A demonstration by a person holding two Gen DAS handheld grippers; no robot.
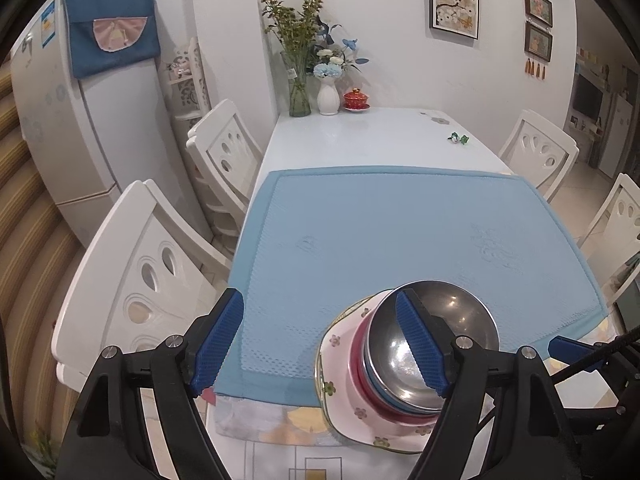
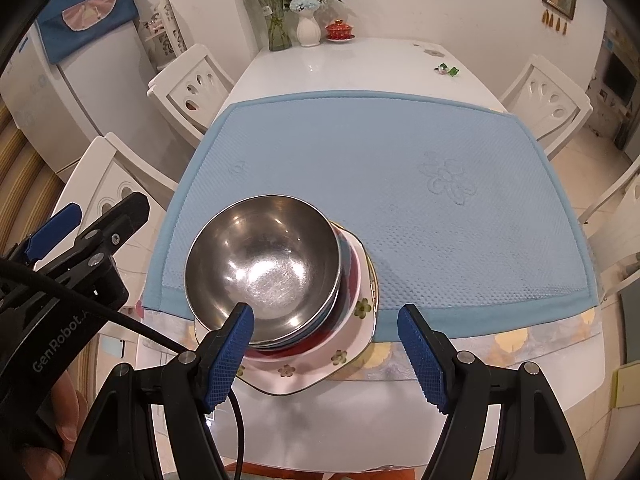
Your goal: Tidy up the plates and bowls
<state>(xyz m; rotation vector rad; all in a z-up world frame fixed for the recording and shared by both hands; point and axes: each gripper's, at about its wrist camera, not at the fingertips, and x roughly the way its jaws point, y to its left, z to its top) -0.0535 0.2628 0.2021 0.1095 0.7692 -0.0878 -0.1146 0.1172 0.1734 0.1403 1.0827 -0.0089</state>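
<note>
A steel bowl (image 1: 440,332) (image 2: 264,256) sits on top of a stack of a blue bowl and a red bowl (image 1: 360,364) (image 2: 352,280), all on a white flowered plate (image 1: 340,348) (image 2: 320,368) at the near edge of the blue mat (image 1: 380,224) (image 2: 400,168). My left gripper (image 1: 320,344) is open and empty, above the stack's left side; its right finger overlaps the steel bowl in view. My right gripper (image 2: 324,344) is open and empty, just in front of the stack. The left gripper also shows at the left of the right wrist view (image 2: 96,232).
White table (image 1: 360,136) (image 2: 340,68) with vases of flowers (image 1: 312,80) (image 2: 292,12), a red lidded cup (image 1: 356,100) (image 2: 340,30) and a small green item (image 1: 460,139) (image 2: 448,69) at the far end. White chairs (image 1: 132,280) (image 2: 548,100) stand on both sides. A fridge (image 1: 80,120) is at the left.
</note>
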